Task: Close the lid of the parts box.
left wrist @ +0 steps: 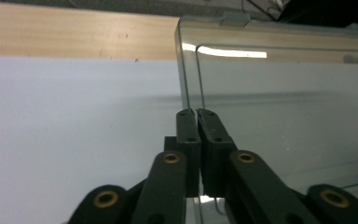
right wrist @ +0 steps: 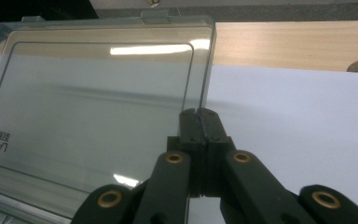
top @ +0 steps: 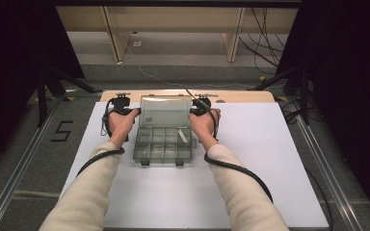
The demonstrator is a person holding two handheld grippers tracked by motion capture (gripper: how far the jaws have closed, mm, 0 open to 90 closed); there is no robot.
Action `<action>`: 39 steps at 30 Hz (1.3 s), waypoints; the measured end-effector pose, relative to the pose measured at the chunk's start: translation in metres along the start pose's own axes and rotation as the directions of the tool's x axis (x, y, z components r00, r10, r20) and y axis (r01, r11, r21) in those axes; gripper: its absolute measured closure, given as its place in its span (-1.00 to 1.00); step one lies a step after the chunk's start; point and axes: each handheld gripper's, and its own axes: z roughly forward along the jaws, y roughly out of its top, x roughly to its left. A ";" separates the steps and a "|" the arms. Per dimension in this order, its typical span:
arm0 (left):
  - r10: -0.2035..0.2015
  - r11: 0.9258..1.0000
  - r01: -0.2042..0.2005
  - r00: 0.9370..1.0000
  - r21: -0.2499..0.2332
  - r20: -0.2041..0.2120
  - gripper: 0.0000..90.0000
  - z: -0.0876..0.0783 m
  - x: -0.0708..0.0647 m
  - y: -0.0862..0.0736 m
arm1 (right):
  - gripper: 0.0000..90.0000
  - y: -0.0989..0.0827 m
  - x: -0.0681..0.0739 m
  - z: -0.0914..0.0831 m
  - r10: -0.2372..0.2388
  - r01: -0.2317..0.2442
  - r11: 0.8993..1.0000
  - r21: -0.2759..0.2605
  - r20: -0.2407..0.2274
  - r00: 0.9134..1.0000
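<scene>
Left gripper (left wrist: 196, 112) jaws pressed together, pinching the left edge of the lid (left wrist: 279, 116); clear plastic rim seen running down between the two black pads in the left gripper view. Right gripper (right wrist: 199, 111) jaws likewise pressed together, pinching the right edge of the same lid (right wrist: 98, 107) in the right gripper view.

Lid clear, raised, standing up from the far side of the box (top: 164, 144), leaning a little away. Two small latch tabs along its top edge. Raised lettering, seen mirrored through the plastic, at its near left corner in the right gripper view.

Box grey-tinted, see-through, split into small compartments in rows. One pale flat piece (top: 183, 135) lying slantwise in the right-hand compartments. Two dark feet or clasps on the near wall.

From the high view: left gripper (top: 119, 107) at the lid's left side, right gripper (top: 201, 106) at its right side, one hand on each, forearms in cream sleeves coming in from the near edge. Black coiled cable trailing back along each forearm.

Box set at the middle of the table's far half, on a white sheet (top: 270, 168). Wooden table (top: 245, 96) edge showing as a strip beyond the sheet. Past that, grey floor, a white cord, wooden furniture legs, dark stands left and right. Black figure marked on the floor at far left.
</scene>
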 end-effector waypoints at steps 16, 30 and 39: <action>0.004 1.000 -0.004 1.000 0.016 -0.003 0.64 0.005 0.000 0.008 | 1.00 0.000 0.001 0.001 -0.043 0.043 0.999 -0.032 0.008 0.999; 0.009 0.999 -0.006 0.997 0.041 -0.074 0.96 0.010 -0.005 0.026 | 1.00 0.000 0.002 -0.001 -0.051 0.051 0.997 -0.054 -0.003 0.999; 0.044 0.999 -0.044 0.996 0.000 -0.076 0.99 0.000 -0.009 0.025 | 1.00 -0.003 -0.003 -0.003 -0.050 0.049 0.996 -0.075 -0.015 0.999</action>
